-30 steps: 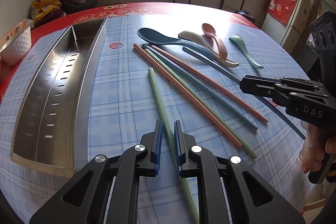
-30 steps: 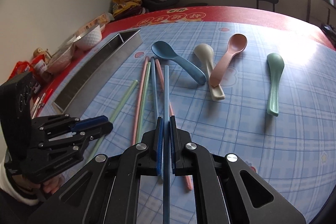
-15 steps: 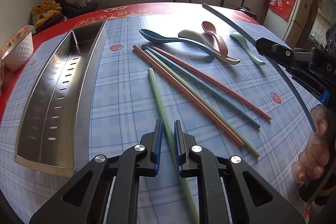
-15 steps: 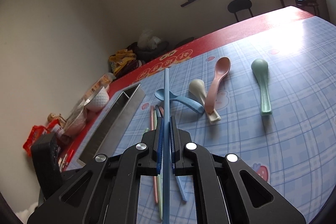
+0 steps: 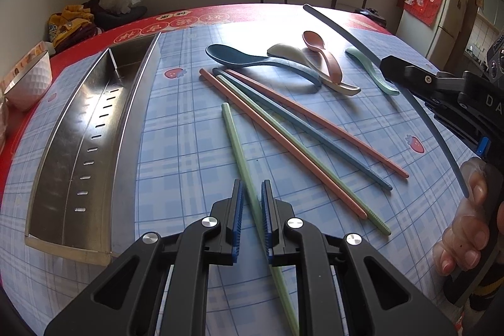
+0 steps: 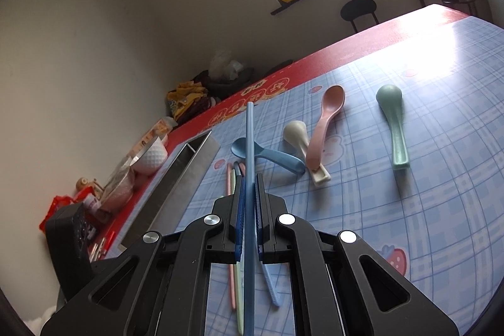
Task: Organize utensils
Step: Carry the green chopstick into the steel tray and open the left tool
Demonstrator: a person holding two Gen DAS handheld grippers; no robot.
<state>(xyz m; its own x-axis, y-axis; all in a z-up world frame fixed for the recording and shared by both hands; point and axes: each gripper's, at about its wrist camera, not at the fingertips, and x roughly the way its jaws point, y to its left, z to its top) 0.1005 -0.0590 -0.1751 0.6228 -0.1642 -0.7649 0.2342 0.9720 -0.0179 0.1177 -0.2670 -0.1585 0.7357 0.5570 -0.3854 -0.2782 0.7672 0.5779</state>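
My right gripper (image 6: 249, 178) is shut on a blue chopstick (image 6: 249, 140) and holds it tilted up above the table; it shows in the left wrist view (image 5: 386, 60) too, with the chopstick (image 5: 346, 33). My left gripper (image 5: 252, 191) is low over the table, its jaws narrowly apart on either side of a green chopstick (image 5: 239, 153) that lies flat. Pink, green and blue chopsticks (image 5: 302, 128) lie together beyond it. A blue spoon (image 5: 245, 59), a cream spoon (image 5: 293, 54), a pink spoon (image 5: 321, 52) and a green spoon (image 5: 368, 68) lie further back.
A long steel tray (image 5: 94, 128) lies on the left of the blue checked tablecloth (image 5: 182, 147). A white bowl (image 5: 28, 81) stands at the far left edge. Bags and clothes are heaped at the table's back left. A stool stands behind the table.
My right gripper has lifted the blue chopstick off the table and tilted it upward. My left gripper has stayed over the green chopstick, its jaws slightly wider.
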